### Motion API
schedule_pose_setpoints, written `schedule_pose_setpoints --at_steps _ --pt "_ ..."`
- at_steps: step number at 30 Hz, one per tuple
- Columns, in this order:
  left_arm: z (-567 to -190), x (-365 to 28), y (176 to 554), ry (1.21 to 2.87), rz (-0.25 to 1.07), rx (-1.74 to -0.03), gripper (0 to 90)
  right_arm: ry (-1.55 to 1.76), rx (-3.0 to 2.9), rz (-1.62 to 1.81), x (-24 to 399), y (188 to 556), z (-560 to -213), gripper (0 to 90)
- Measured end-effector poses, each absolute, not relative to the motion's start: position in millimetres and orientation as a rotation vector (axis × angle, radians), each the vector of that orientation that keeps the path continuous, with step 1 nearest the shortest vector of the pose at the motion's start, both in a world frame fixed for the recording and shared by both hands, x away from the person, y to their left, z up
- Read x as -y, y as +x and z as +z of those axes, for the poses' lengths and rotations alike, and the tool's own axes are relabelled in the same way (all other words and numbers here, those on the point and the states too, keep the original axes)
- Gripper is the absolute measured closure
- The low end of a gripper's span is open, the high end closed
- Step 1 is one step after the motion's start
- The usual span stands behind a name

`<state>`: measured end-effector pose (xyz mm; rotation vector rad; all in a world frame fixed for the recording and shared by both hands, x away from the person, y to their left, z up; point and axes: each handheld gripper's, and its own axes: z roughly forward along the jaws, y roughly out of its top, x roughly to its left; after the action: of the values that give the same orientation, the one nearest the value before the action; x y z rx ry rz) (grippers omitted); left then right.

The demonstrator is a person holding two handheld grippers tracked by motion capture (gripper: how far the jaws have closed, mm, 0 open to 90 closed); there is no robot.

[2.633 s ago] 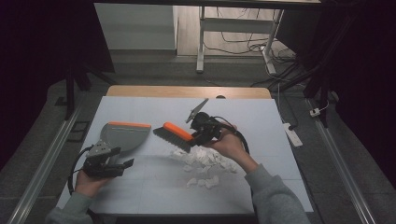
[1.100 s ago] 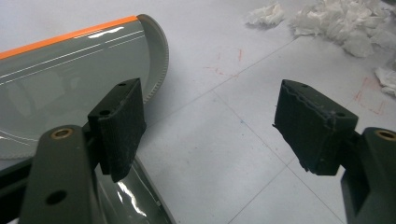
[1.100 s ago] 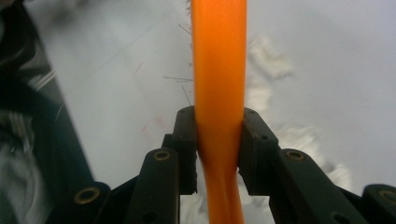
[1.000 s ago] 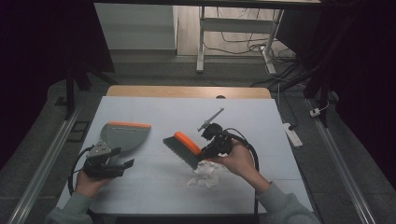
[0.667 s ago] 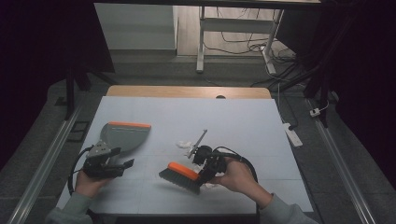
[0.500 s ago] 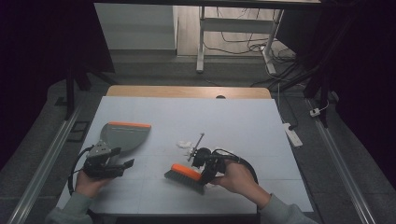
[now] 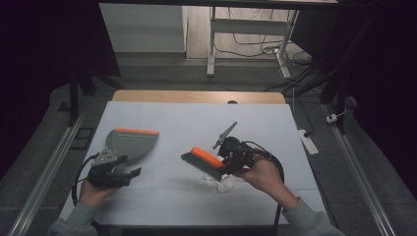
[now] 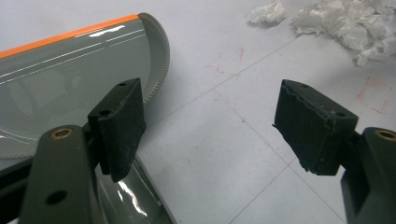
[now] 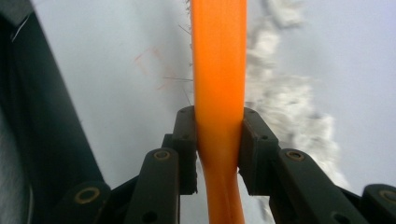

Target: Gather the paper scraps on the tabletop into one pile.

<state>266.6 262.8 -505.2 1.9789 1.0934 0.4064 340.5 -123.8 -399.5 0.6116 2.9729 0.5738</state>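
Right gripper (image 7: 222, 166) clamps the brush (image 7: 202, 162) by its orange handle, bristles beside the paper scraps (image 7: 222, 183); left gripper (image 8: 219, 135) gapes wide beside the dustpan (image 7: 132, 142), gripping nothing; scraps gathered, not yet swept in.

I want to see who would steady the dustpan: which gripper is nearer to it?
Left. The left gripper sits at the dustpan, its open jaws beside the pan's handle end. The right gripper is across the table, clamping the brush.

Hand-held gripper (image 9: 218, 140) clamping orange brush handle (image 9: 218, 60)
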Motion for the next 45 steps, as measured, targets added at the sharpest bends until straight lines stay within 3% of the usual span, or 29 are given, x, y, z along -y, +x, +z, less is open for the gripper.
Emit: schedule_pose_setpoints --at_steps 8,13,21,27,34,45 --pt "-505 -263 266 1.980 0.406 -1.091 25.8 0.647 -2.851 0.598 107 383 -397 70.6" --pt "-506 -264 267 1.978 0.403 -1.092 25.8 0.508 -2.870 0.492 80 425 -417 70.6" --pt "-506 -265 267 1.975 0.398 -1.091 25.9 0.302 -2.889 0.378 44 457 -442 70.6" --pt "-506 -265 267 1.971 0.399 -1.088 26.0 0.237 -2.960 0.357 44 452 -449 70.7" --pt "-506 -265 267 1.977 0.400 -1.086 26.0 0.145 -3.009 0.252 61 418 -444 70.7" --pt "-506 -264 267 1.980 0.403 -1.093 26.0 0.322 -2.891 0.554 109 415 -412 70.6"
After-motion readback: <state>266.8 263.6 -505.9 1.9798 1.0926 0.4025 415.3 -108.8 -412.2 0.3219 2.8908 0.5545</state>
